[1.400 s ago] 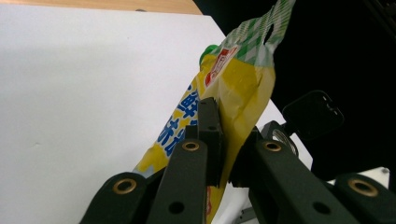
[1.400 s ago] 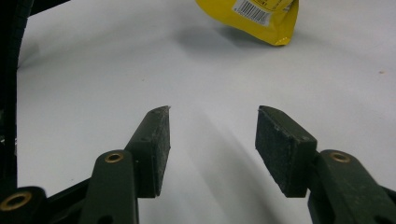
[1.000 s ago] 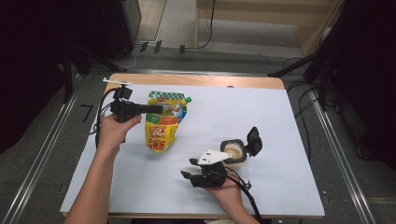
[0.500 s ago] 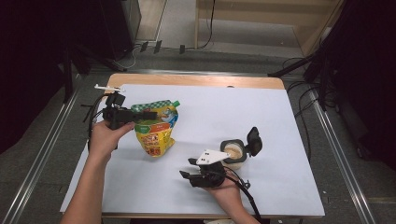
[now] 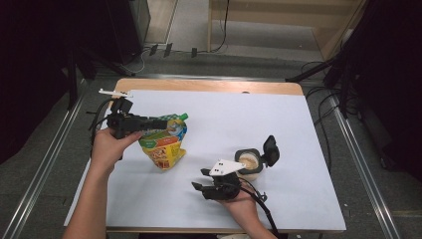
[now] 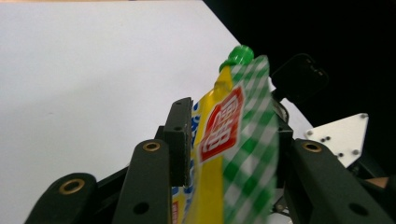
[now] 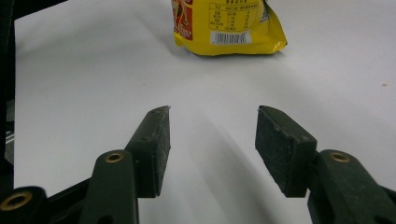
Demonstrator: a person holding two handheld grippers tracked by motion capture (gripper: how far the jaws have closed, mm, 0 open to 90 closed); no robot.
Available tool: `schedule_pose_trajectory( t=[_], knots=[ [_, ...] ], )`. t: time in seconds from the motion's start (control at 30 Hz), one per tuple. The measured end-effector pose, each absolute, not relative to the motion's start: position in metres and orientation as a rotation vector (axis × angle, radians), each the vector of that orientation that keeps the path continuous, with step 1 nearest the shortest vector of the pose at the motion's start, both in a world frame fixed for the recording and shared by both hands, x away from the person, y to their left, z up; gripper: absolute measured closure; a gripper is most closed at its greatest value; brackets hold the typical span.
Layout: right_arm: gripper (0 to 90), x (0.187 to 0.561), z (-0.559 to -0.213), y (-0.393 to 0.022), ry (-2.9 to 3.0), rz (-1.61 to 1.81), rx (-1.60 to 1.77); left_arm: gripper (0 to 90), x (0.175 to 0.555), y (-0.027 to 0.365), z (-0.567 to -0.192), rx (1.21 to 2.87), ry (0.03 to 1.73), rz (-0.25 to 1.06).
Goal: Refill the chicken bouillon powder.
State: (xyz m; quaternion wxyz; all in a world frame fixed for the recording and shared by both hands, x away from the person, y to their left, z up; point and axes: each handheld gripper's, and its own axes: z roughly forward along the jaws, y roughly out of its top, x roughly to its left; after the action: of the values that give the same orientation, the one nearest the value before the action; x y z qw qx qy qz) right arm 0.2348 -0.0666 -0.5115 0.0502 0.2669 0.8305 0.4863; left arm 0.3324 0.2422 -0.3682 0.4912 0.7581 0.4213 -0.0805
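A yellow and green stand-up pouch [image 5: 164, 147] with a green cap [image 6: 240, 55] stands on the white table top [image 5: 239, 114] at the left. The pouch top [image 6: 229, 135] sits between the jaws of my left gripper [image 5: 166, 123]. Those jaws have just been opening and the pads no longer pinch it. My right gripper [image 5: 199, 179] rests low near the front edge, pointing left, open with nothing between its fingers [image 7: 154, 144]. Its view looks across the table at the pouch's base [image 7: 229, 23].
A small cup [image 5: 249, 162] with brownish contents and its black flip lid [image 5: 270, 149] raised stands just right of my right gripper. A wooden strip [image 5: 209, 85] runs along the table's far edge. Metal rails [image 5: 45, 164] flank the table, with cables on the floor behind.
My left hand has drawn back to the left with the pouch and its jaws have widened around the pouch top. The pouch now stands slightly nearer. The right gripper has not moved.
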Motion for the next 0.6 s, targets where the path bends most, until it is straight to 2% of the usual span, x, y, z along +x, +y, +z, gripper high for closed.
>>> schedule_pose_trajectory(
  t=[0.1,0.6],
  knots=[
    [46.3,0.235,-0.512,-0.067,2.530,1.480,0.815,59.6,0.331,0.243,-0.364,1.842,1.015,-0.218],
    [46.5,0.234,-0.512,-0.065,2.538,1.474,0.807,58.3,0.324,0.249,-0.347,1.836,1.014,-0.187]
  ],
)
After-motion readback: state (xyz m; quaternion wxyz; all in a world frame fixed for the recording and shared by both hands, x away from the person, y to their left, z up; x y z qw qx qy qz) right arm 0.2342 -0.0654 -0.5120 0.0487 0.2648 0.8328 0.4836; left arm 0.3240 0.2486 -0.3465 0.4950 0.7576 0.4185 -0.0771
